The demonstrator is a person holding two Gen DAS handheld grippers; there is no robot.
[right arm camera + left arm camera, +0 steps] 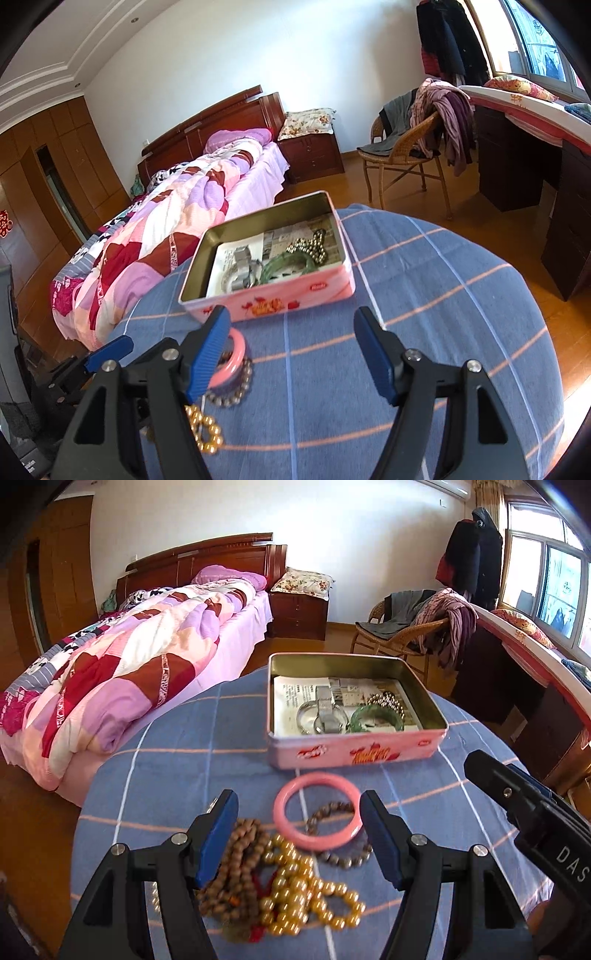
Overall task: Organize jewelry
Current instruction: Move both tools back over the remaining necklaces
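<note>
My left gripper (299, 834) sits low-centre in its frame, jaws wide apart, empty. My right gripper (291, 350) likewise, low-centre, spread wide, holding nothing.

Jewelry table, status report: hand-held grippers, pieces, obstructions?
Left hand-held gripper open, over pink bangle and bead pile. Right hand-held gripper open, empty. Tin open, some pieces inside. Nothing blocking.

Home bedroom: bed (140, 646) (unmade), nightstand (297, 614).
</note>
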